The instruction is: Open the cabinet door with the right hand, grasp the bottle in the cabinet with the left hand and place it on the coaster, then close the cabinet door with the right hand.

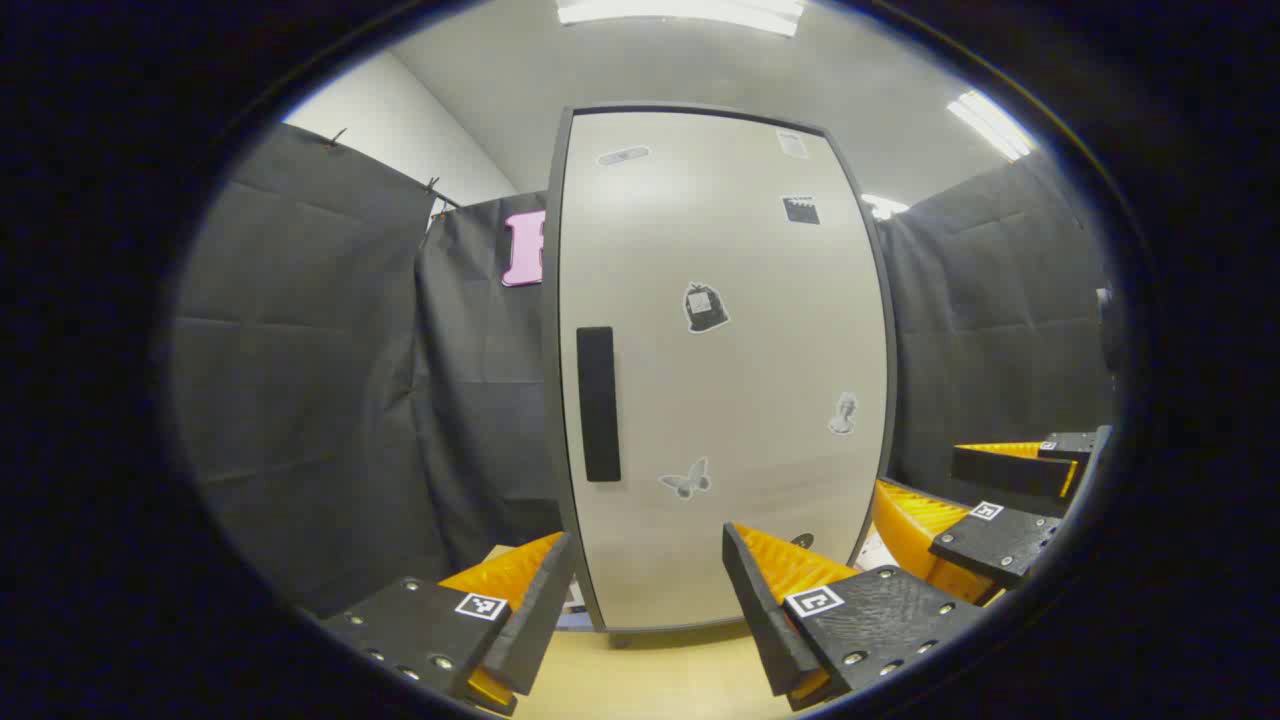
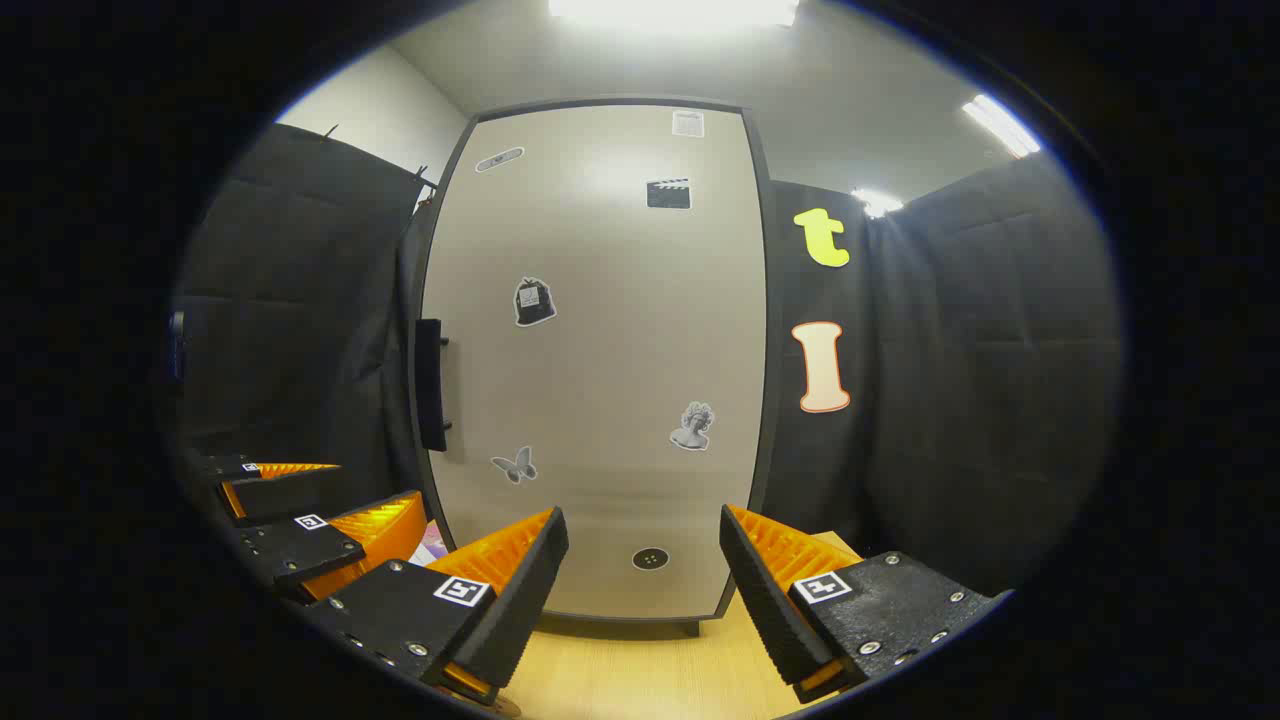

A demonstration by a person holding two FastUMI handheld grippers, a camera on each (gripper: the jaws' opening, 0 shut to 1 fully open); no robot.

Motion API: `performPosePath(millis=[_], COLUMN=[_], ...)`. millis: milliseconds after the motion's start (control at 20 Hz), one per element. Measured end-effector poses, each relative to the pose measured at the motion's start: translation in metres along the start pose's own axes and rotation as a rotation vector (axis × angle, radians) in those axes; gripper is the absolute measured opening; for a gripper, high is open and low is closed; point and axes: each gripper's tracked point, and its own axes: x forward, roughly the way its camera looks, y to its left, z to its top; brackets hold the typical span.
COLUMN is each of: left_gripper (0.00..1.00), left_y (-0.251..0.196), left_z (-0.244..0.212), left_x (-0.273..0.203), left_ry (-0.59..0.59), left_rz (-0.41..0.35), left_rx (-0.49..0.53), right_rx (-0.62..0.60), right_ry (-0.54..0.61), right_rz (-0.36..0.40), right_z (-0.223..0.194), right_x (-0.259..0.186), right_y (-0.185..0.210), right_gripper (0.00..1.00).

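We find the cabinet door [image 2: 590, 360] fully closed; it stands upright on the wooden worktop [image 2: 640, 670] toward its far edge, ahead of both tools; the bottle and the coaster lie outside what we can confirm, the bottle presumably behind the door.

The right gripper [image 2: 640, 590] hangs above the near part of the worktop with its fingers spread apart and nothing between them; it faces the lower middle of the door panel, apart from it. The left gripper [image 1: 645, 600] stands likewise spread and empty, just beside its partner, and faces the door's lower part.

The relation that governs the coming move is the handle [image 2: 430, 385]; it is a dark bar with its long axis vertical, mounted at mid-height on the door's left edge. In the right gripper view it lies up and well to the left of the open fingers, seen nearly edge-on and standing off the panel; in the left gripper view the handle [image 1: 598, 403] lies almost straight ahead and above that gripper's fingers. We judge the left gripper to be the nearer to the handle, though the task assigns the opening to the right hand; the right gripper must therefore travel leftward and upward, across the front of its partner, and close across the bar's narrow width; we judge the opening step not yet begun.
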Motion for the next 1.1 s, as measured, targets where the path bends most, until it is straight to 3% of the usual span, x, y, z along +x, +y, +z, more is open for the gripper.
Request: performPosePath(millis=[1100], left_gripper=[0.89], left_y=[-0.0072], left_z=[0.0072], left_x=[-0.0063], left_ry=[-0.019], left_rz=[0.014], left_rx=[0.007], right_rx=[0.014], right_ry=[-0.017], right_rz=[0.028], right_z=[0.0041], right_x=[-0.0070], right_y=[-0.0090], right_gripper=[0.94])
